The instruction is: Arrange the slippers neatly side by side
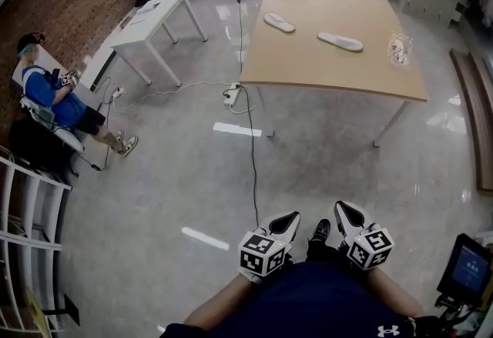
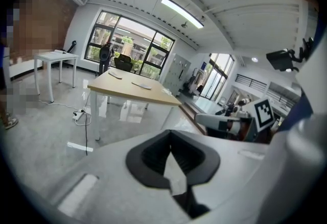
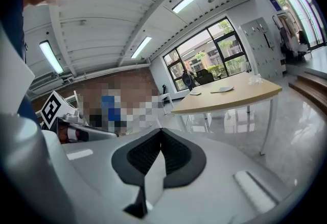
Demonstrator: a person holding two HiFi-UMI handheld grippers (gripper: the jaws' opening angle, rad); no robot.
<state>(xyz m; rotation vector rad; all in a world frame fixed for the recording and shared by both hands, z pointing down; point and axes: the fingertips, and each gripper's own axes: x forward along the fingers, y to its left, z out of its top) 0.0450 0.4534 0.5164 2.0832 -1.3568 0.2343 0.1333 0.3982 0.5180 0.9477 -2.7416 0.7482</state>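
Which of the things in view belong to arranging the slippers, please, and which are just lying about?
For the job: left slipper, right slipper, wooden table, left gripper, right gripper (both jaws shut, empty).

Lying about: crumpled clear plastic, white table, power strip, cable, seated person.

Two slippers (image 1: 279, 22) (image 1: 340, 41), two tables (image 1: 331, 71) (image 1: 156, 18)

The left claw (image 1: 283, 221) and the right claw (image 1: 351, 215) hang close together, low in front of the person's torso (image 1: 323, 298). Both point forward and slightly down, jaws pressed together with nothing between them. The forearms (image 1: 219, 307) seem tucked in near the waist.
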